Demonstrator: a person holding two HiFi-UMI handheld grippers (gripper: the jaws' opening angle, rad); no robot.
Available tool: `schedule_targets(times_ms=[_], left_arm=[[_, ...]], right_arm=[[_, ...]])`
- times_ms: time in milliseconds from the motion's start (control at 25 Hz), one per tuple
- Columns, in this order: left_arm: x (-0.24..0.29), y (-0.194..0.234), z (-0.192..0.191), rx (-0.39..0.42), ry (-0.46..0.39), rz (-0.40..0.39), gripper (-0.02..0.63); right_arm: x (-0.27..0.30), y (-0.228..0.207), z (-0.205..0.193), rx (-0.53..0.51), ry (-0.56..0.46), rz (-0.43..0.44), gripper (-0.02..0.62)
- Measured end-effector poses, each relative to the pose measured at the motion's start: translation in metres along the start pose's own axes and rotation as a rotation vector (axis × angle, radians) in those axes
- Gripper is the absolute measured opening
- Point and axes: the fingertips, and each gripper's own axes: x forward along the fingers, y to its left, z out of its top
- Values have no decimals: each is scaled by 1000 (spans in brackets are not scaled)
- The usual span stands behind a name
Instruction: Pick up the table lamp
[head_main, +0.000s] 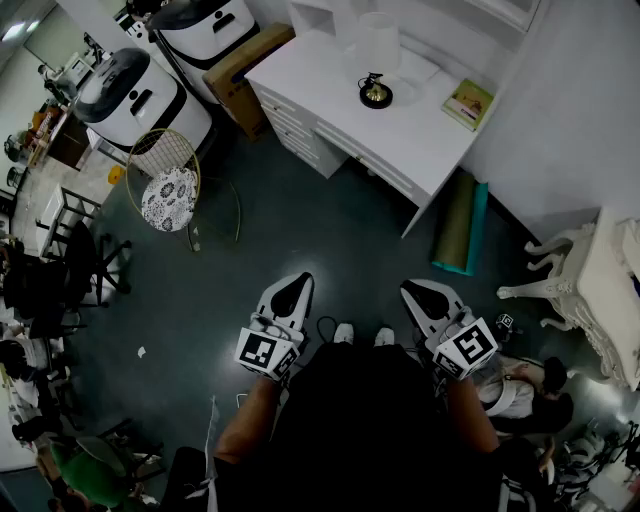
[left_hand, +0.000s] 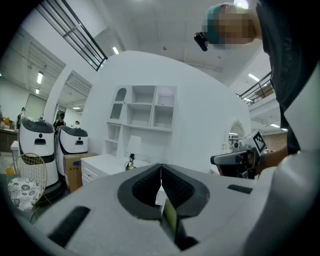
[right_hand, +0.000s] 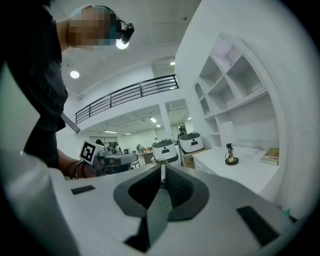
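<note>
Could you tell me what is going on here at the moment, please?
A person stands on the dark floor with a gripper in each hand. The left gripper and the right gripper are held roughly level in front of the body, jaws together with nothing between them. The table lamp stands on the white desk some way ahead, near a book. Neither gripper is near it, so the pickup has not begun.

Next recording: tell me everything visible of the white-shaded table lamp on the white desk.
The table lamp has a white, slightly tapered shade, a thin dark stem and a round dark base with a brass-coloured centre. It stands upright towards the back of the white desk. Only the desk top touches it; whether it is lit cannot be told.
</note>
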Motion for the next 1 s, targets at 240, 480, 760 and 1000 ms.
schedule_targets(times_ms=[240,480,760,1000], left_arm=[[9,-30,4,2,9,2,18],[-3,-45,-4,4,19,60,18],[13,-36,-9,-20,17,76,18],[60,-9,-9,-49,-4,42,18]], right_arm=[[-22,-6,-10,-18,14,13,44],[-32,-20,-22,17,-6,21,44],[-15,-38,-25,40,24,30,44],[11,-69,-18,38,42,8,44]])
